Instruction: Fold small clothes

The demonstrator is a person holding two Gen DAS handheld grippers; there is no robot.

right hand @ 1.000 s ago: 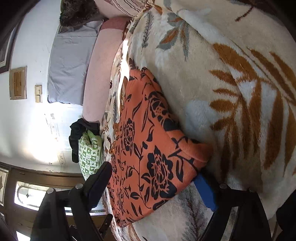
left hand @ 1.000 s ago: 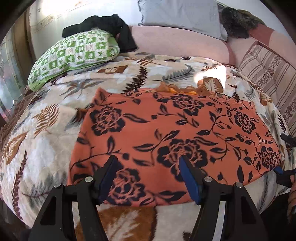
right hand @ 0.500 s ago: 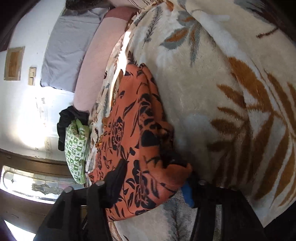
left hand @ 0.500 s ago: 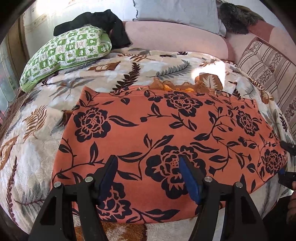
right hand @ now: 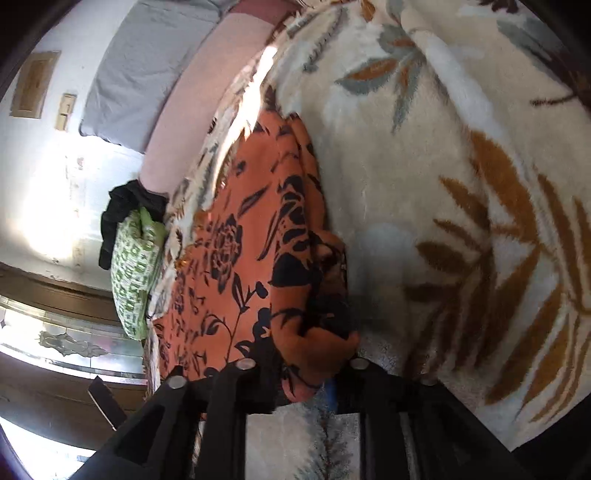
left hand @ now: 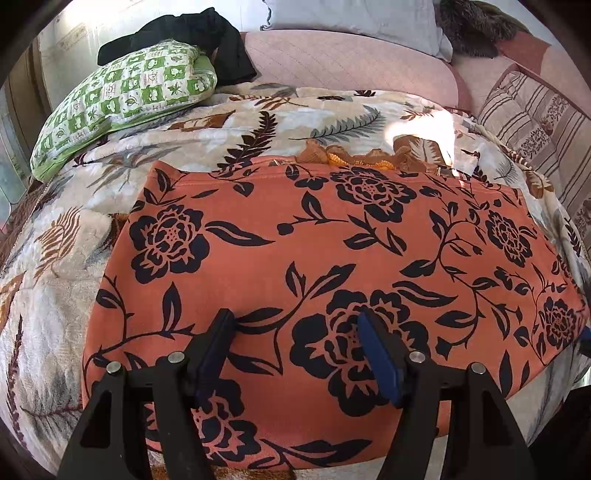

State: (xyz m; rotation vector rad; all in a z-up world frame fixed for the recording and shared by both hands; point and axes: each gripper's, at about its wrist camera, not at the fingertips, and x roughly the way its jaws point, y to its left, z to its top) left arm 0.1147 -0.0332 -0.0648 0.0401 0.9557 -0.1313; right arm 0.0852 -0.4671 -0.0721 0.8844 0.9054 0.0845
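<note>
An orange garment with black flowers [left hand: 332, 240] lies spread flat on a leaf-patterned blanket [left hand: 229, 122]. My left gripper [left hand: 295, 317] hovers low over the garment's near middle, jaws wide and opening slightly, with only flat cloth beneath them. In the right wrist view the same garment [right hand: 251, 229] runs away from me. Its near right corner is bunched up between the jaws of my right gripper [right hand: 306, 369]. Those jaws are closing around the corner, and the cloth hides most of both fingers. A blue pad [right hand: 332, 391] shows beside the fold.
A green checked pillow [left hand: 122, 96] with a black garment [left hand: 192, 33] on it lies at the back left. A pink bolster [left hand: 332, 59], a grey pillow [left hand: 351, 18] and a striped cushion [left hand: 535, 122] line the back and right. Crumpled orange fabric [left hand: 351, 158] sits behind the garment.
The left gripper has sunk and moved forward over the garment. The right gripper has rolled and its jaws have narrowed around the garment's corner, which now bunches between them.
</note>
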